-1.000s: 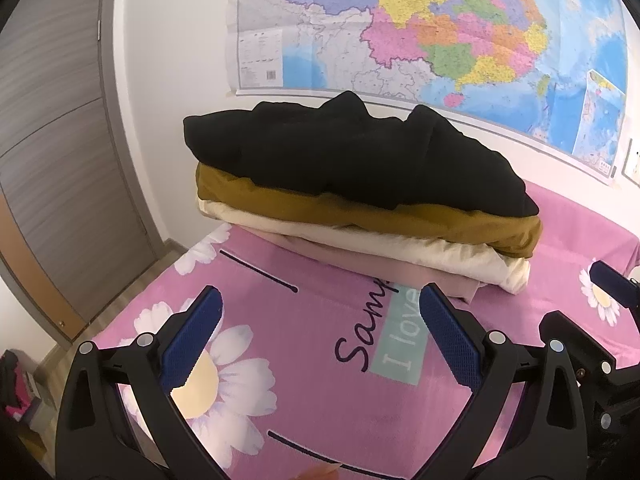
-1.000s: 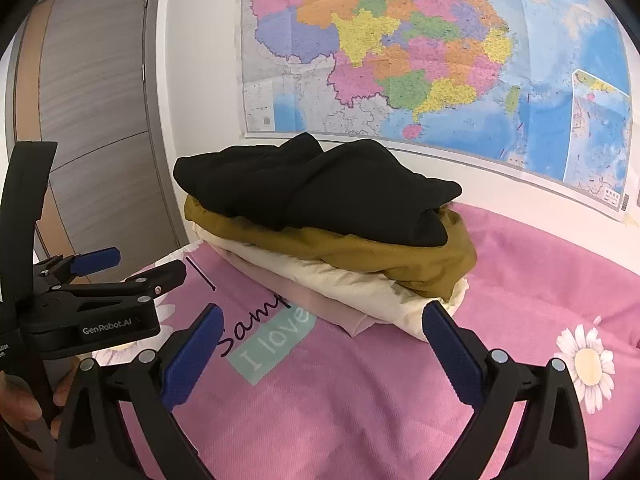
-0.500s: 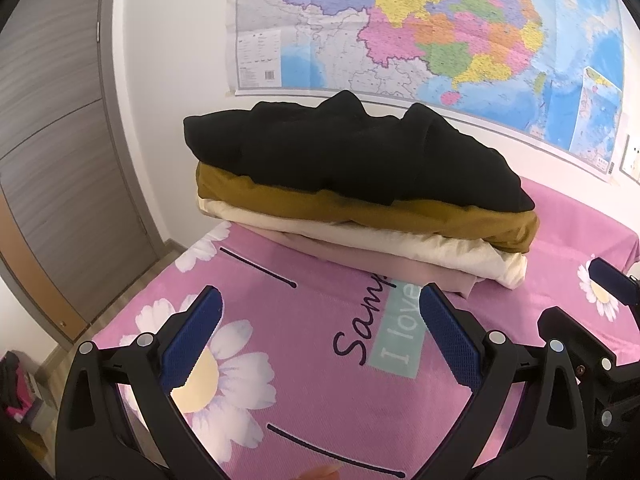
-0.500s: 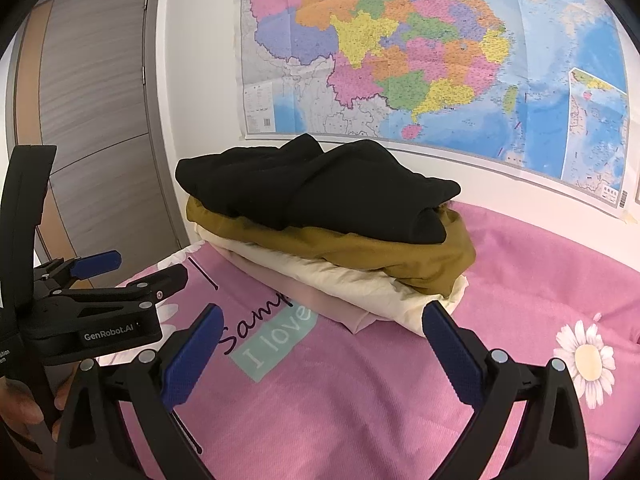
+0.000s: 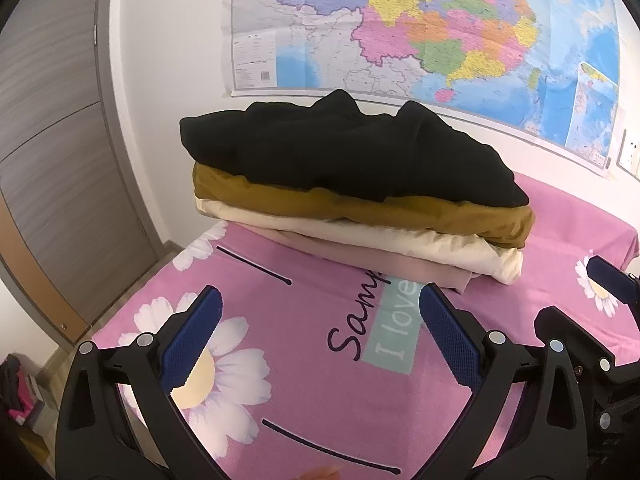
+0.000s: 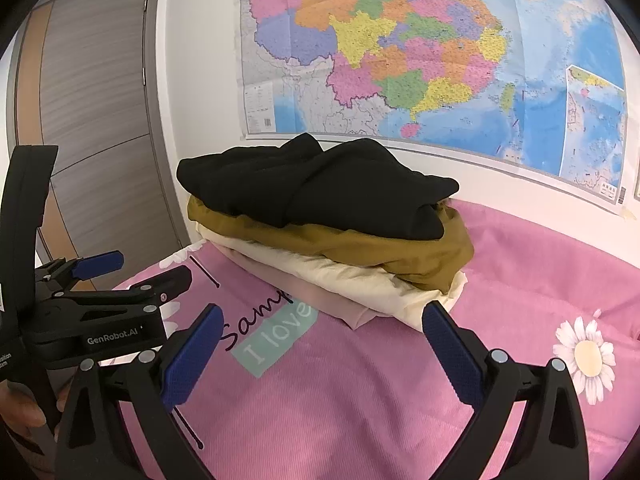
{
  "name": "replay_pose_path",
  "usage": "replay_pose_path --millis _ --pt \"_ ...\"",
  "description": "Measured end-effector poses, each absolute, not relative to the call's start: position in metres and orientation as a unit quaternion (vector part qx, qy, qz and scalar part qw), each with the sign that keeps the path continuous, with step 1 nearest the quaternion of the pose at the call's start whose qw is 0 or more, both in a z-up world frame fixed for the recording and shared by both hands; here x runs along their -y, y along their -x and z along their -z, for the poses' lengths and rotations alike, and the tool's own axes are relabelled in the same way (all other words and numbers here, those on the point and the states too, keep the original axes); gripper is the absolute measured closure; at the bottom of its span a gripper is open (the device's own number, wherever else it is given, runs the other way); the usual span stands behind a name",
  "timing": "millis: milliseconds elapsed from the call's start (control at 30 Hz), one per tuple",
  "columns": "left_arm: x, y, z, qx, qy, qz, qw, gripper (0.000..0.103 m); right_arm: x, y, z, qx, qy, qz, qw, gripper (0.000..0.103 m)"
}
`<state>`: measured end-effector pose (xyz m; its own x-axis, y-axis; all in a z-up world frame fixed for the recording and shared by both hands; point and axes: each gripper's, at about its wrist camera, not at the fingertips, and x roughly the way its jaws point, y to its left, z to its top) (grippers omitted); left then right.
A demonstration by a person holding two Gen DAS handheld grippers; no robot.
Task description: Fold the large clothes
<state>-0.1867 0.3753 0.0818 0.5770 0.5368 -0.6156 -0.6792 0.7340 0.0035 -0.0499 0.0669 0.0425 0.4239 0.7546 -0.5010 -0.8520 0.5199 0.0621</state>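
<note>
Left wrist: folded clothes stack (image 5: 352, 200) on bedsheet (image 5: 304, 344).

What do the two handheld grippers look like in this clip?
Both are matte black plastic. The left gripper and right gripper each have two angled fingers with textured blue pads and silver pivot pins. White "GenRobot.AI" lettering marks the left gripper's body. No cables visible.

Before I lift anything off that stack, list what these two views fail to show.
- Pink garment, left wrist view: only its edge peeks out under the cream garment.
- Black garment, both views: its type cannot be told, since its folds hide its shape.
- Bedsheet lettering: cut short by the stack in both views.
- Right gripper, left wrist view: only its edge shows.
</note>
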Motion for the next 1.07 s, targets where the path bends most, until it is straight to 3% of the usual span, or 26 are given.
replay_pose_path --millis 1067 --pt "-0.361 0.179 -0.068 -0.310 0.130 -0.326 0.884 0.006 -0.056 0.043 -0.035 -0.256 0.094 -0.463 0.843 0.006"
